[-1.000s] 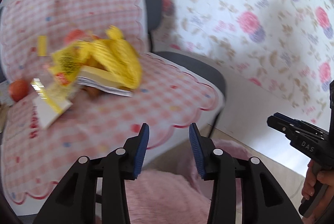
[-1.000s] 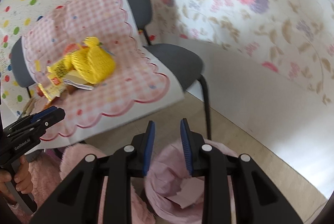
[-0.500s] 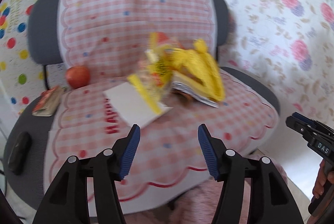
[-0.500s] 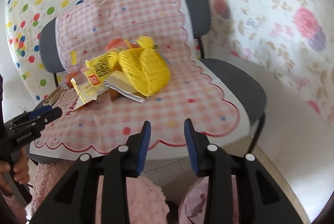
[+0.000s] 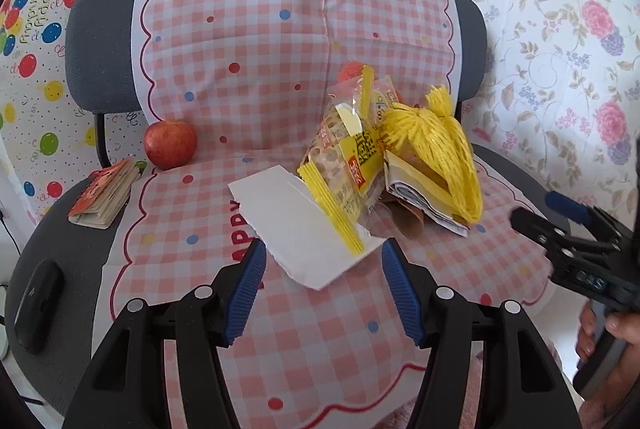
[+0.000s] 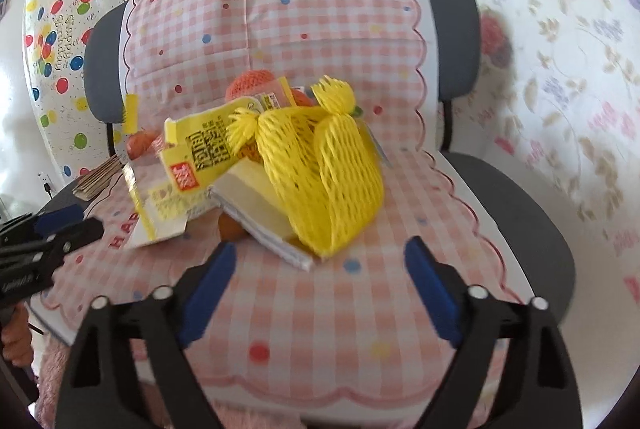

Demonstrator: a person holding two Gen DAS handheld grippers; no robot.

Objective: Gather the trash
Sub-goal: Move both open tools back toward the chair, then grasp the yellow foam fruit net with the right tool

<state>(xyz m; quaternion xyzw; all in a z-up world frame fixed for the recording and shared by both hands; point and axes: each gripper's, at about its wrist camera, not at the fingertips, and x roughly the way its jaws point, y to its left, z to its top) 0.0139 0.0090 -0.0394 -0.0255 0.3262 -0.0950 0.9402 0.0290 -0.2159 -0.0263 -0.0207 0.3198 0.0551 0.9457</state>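
Now, through my left wrist view, the change is plain: a second ago I faced the chair's edge and a pink bin below, and now the whole chair [image 5: 100,41] fills the frame with the trash pile at centre right. My left tongs [image 5: 322,287] have spread and stand open and empty, just short of the white paper sheet [image 5: 296,225] at frame centre. Behind it leans the clear snack bag [image 5: 344,153] with its yellow strip, touching the yellow foam net [image 5: 444,153]. An apple [image 5: 170,143] and a small booklet [image 5: 106,195] sit at left, a dark mouse-like thing [image 5: 38,305] lower left. The pink checked cover [image 5: 248,41] shows red letters "APPY" beside the paper. I judge the paper my next pick.

Through my right wrist view, I have swung from the bin up to the seat, and the net [image 6: 324,169] now sits centre frame. My right tongs [image 6: 320,269] are opening wide, nothing between them, just below the net. The bag's yellow label [image 6: 204,153] bears bold dark characters and a red patch; I cannot read them. "HA" shows on the cover at left.
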